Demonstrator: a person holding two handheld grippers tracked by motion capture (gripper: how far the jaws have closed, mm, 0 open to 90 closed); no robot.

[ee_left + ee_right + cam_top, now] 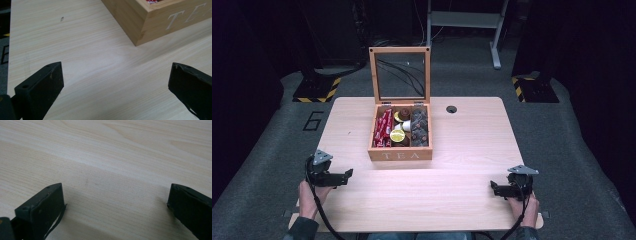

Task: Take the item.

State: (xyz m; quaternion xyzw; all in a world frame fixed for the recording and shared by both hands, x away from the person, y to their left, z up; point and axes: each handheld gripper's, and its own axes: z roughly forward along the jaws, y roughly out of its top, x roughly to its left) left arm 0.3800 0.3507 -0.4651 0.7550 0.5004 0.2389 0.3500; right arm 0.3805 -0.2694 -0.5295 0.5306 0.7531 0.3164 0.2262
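Observation:
A wooden box marked TEA [400,155] stands in the middle of the table with its glass lid [400,75] raised upright. Inside lie red packets [384,129] on the left, round pods with a yellow one [397,135] in the middle, and dark pods [419,127] on the right. My left gripper [347,175] rests near the table's front left, open, nothing between its jaws; the box's front corner [140,37] shows ahead of it. My right gripper [493,187] rests at the front right, open over bare wood [112,170].
The light wooden table [472,145] has a round cable hole [451,109] behind the box to the right. Dark floor surrounds the table, with yellow-black striped stand bases [318,90] at the back left and back right, and a grey frame [464,20] behind.

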